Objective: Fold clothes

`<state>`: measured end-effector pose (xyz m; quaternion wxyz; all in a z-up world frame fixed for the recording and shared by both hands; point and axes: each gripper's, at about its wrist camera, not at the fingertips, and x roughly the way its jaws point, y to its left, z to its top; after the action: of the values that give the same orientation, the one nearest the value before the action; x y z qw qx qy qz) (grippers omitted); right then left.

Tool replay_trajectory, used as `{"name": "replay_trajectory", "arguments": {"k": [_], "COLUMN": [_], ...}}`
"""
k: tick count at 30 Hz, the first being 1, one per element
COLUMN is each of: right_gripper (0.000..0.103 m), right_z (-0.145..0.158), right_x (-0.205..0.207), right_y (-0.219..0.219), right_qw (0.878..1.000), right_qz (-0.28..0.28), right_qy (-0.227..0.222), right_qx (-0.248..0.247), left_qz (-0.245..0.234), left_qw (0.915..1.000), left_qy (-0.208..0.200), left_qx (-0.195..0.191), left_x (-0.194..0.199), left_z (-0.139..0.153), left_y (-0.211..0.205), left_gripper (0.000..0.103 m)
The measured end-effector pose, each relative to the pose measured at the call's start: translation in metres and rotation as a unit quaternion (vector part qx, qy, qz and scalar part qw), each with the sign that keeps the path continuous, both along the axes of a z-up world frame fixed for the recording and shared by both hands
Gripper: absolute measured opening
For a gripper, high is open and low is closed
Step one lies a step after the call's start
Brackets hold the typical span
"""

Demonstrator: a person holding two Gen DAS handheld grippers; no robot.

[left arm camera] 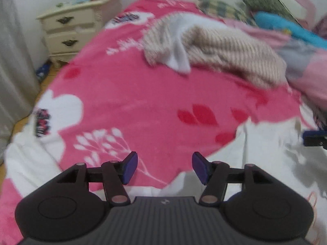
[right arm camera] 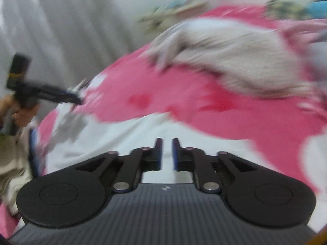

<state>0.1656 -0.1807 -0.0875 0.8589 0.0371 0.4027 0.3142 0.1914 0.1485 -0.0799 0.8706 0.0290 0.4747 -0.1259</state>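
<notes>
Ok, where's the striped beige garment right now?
Left wrist view: striped beige garment lies crumpled upper right on the pink bedspread, beyond both grippers, beside the pillows.

A: What colour is the blanket [left arm camera: 126, 94]?

B: Hot pink, with big white flowers, white sprigs and red petal shapes. The flower centres are dark with pink flecks.

A: And the garment [left arm camera: 220, 51] on it?

B: Beige with fine pale stripes, and a white part showing at its fold.

A: The nightstand [left arm camera: 67, 28]?

B: Cream, with dark handles.

A: Near the head of the bed?

B: A pillow [left arm camera: 222, 8] checked in green and yellow, and a bright blue thing [left arm camera: 286, 26] beside it.

A: The gripper pads?

B: Purple-blue pads [left arm camera: 130, 168] on black arms. The right gripper's pads [right arm camera: 158, 154] are the same blue.

A: The curtain [right arm camera: 51, 20]?

B: Pale grey.
</notes>
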Motion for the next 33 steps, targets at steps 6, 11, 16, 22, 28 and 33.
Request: {"name": "replay_trajectory", "arguments": {"k": [6, 11, 16, 22, 28, 33], "right_gripper": [0.026, 0.026, 0.026, 0.024, 0.011, 0.012], "right_z": [-0.008, -0.012, -0.020, -0.024, -0.062, -0.048], "right_x": [0.031, 0.036, 0.033, 0.029, 0.039, 0.041], "right_y": [0.066, 0.068, 0.065, 0.077, 0.110, 0.092], "right_qw": [1.000, 1.000, 0.999, 0.998, 0.990, 0.988], "right_qz": [-0.005, -0.020, -0.025, 0.007, 0.047, -0.035], "right_qy": [0.028, 0.011, -0.019, -0.063, -0.071, -0.095], "right_qx": [-0.010, -0.018, -0.026, -0.007, -0.108, -0.118], "left_qz": [-0.132, -0.112, -0.045, -0.050, -0.004, 0.084], "left_qw": [0.9895, 0.9884, 0.9944, 0.9909, 0.9941, 0.9940], "left_qy": [0.005, -0.049, -0.074, -0.066, -0.065, -0.032], "left_qx": [0.060, 0.090, 0.061, 0.106, 0.087, 0.063], "left_x": [-0.009, -0.020, -0.005, 0.006, 0.019, 0.012], "left_z": [-0.031, -0.023, -0.017, -0.052, -0.029, 0.016], "left_y": [-0.035, -0.035, -0.011, -0.027, -0.001, 0.054], "left_gripper": [0.053, 0.009, 0.009, 0.016, 0.039, 0.038]}}
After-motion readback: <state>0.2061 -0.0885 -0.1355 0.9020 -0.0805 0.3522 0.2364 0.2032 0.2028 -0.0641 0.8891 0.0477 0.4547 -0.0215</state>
